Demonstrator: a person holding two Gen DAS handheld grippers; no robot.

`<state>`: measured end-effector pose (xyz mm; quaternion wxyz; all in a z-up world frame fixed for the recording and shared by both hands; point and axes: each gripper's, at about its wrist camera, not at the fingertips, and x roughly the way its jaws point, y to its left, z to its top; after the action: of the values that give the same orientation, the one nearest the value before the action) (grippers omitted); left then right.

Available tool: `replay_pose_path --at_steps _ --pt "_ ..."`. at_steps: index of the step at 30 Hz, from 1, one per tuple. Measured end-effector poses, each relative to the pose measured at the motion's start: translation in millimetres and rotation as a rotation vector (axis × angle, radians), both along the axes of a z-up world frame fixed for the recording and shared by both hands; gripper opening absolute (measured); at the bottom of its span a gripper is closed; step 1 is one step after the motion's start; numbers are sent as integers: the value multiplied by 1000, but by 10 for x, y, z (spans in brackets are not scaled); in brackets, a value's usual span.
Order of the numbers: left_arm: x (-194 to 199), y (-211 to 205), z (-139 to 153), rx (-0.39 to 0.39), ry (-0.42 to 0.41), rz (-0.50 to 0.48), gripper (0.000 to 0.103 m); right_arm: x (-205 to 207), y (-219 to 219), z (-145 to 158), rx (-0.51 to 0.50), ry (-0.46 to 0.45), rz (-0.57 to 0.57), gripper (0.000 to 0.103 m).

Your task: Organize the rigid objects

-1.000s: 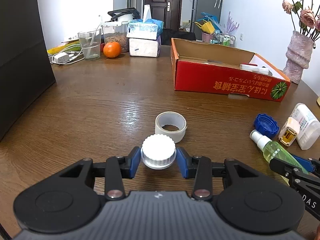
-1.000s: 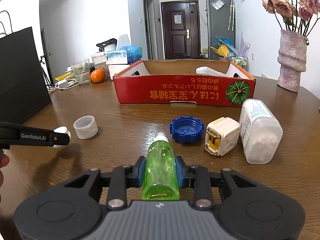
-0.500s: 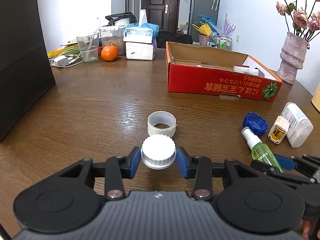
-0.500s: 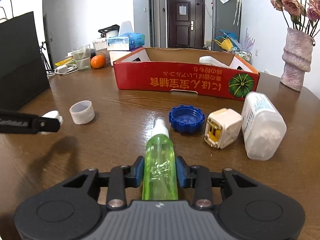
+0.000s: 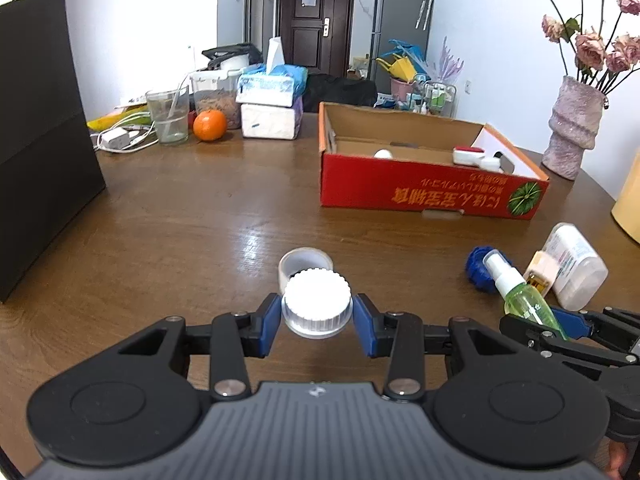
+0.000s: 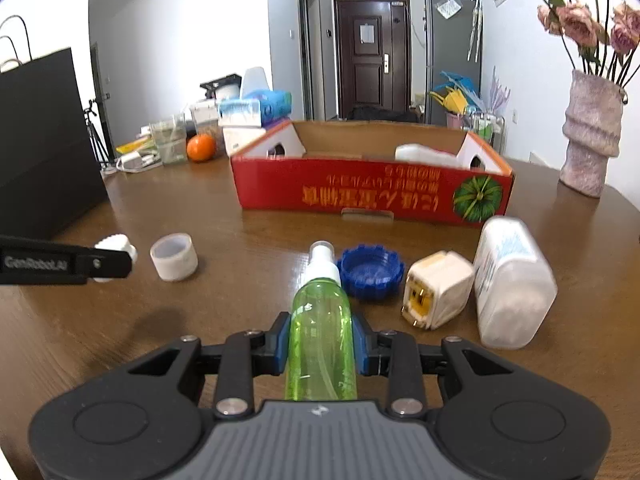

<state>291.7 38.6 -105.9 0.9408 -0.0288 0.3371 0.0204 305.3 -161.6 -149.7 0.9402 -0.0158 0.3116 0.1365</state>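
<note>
My left gripper (image 5: pixel 317 322) is shut on a white ribbed cap (image 5: pixel 316 306) and holds it above the table. My right gripper (image 6: pixel 322 342) is shut on a green spray bottle (image 6: pixel 322 332), lifted off the table, nozzle pointing forward. The bottle also shows in the left wrist view (image 5: pixel 520 296). A white tape roll (image 6: pixel 174 256) lies on the table just beyond the cap. A blue cap (image 6: pixel 370 272), a cream charger plug (image 6: pixel 438 288) and a white plastic bottle (image 6: pixel 512 284) lie ahead of the right gripper. The red cardboard box (image 6: pixel 372 194) stands behind them, open, with white items inside.
A black paper bag (image 5: pixel 40 140) stands at the left. A glass (image 5: pixel 168 116), an orange (image 5: pixel 210 125), tissue boxes (image 5: pixel 272 112) and cables sit at the far left of the wooden table (image 5: pixel 200 208). A pink vase (image 6: pixel 592 140) with flowers stands at the right.
Both grippers have risen with their loads. The spray bottle has left the table and the cap is higher. The box and loose items have not moved.
</note>
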Motion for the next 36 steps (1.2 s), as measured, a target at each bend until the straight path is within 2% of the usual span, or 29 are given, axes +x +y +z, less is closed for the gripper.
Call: replay_pose_path --at_steps 8,22,36 --pt "100 -138 173 -12 -23 -19 41 29 -110 329 -2 -58 -11 30" --pt "474 -365 494 -20 -49 -46 41 322 -259 809 26 -120 -46 30" --pt "1021 -526 711 -7 -73 -49 41 784 -314 1050 39 -142 -56 30"
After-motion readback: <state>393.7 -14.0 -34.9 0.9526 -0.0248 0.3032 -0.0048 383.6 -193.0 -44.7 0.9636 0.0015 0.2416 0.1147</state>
